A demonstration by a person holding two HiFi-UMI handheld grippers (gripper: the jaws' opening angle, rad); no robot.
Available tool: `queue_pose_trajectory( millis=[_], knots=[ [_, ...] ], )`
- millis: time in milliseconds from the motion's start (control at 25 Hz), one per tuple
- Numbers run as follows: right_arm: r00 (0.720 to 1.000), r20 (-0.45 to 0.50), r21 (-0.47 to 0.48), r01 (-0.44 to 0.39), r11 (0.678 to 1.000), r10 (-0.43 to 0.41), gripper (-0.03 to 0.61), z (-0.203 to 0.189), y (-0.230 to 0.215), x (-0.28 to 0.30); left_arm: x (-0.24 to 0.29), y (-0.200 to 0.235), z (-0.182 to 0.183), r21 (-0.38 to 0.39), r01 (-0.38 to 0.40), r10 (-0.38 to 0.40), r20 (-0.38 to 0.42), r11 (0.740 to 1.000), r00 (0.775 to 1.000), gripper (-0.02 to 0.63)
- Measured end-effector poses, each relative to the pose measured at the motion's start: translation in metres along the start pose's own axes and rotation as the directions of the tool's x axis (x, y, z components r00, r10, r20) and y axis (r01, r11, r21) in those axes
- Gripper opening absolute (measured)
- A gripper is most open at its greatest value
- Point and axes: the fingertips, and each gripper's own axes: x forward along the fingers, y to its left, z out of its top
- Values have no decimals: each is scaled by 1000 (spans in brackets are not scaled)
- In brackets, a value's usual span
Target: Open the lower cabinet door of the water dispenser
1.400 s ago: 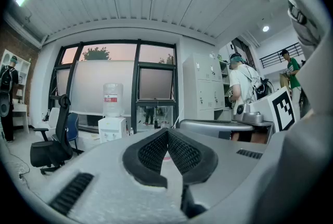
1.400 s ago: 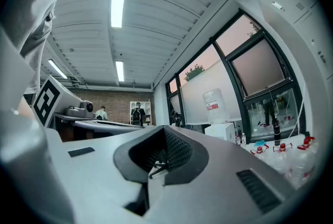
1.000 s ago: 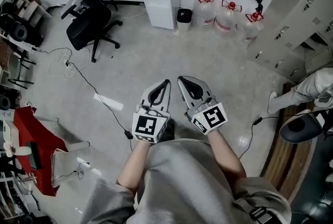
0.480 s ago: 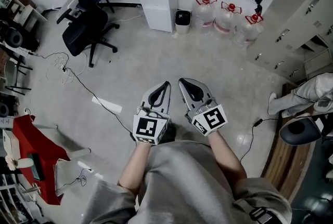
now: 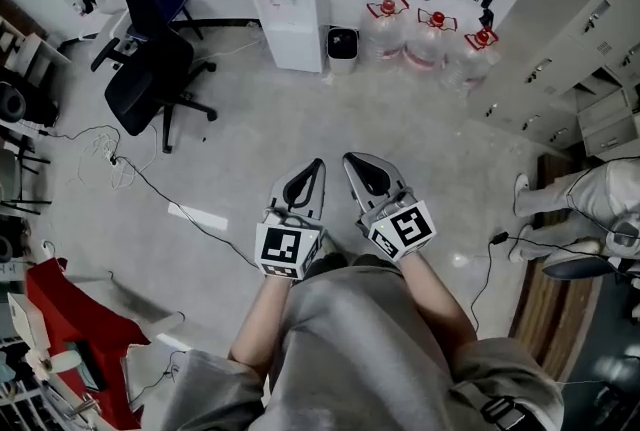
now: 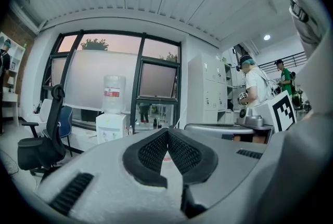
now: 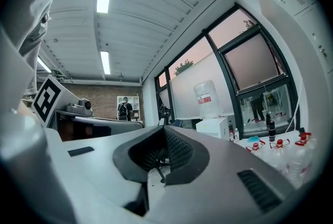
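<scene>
A white water dispenser (image 5: 288, 1) with a clear bottle on top stands at the far wall, several steps away; its lower cabinet door looks closed. It also shows small in the left gripper view as the dispenser (image 6: 111, 123) and in the right gripper view as the dispenser (image 7: 213, 125). My left gripper (image 5: 318, 162) and right gripper (image 5: 349, 157) are held side by side in front of my body, pointing level toward it, both shut and holding nothing.
A black office chair (image 5: 145, 79) stands left of the path, cables (image 5: 150, 181) trail over the floor. Three water jugs (image 5: 430, 37) and a small bin (image 5: 341, 47) sit right of the dispenser. Grey lockers (image 5: 590, 39) line the right. A person's leg (image 5: 590, 194) is at right.
The dispenser, chair and jugs have slid up and slightly left in the head view as I walk forward. Both grippers keep the same shut pose before me.
</scene>
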Motion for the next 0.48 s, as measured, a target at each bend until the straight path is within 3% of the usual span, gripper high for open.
queue_pose_trajectory(
  millis=[480],
  knots=[
    [999, -43, -6, 31, 1000, -31, 11, -15, -12, 60, 20, 63, -12, -41, 7, -8, -16, 999, 1000, 9]
  ],
)
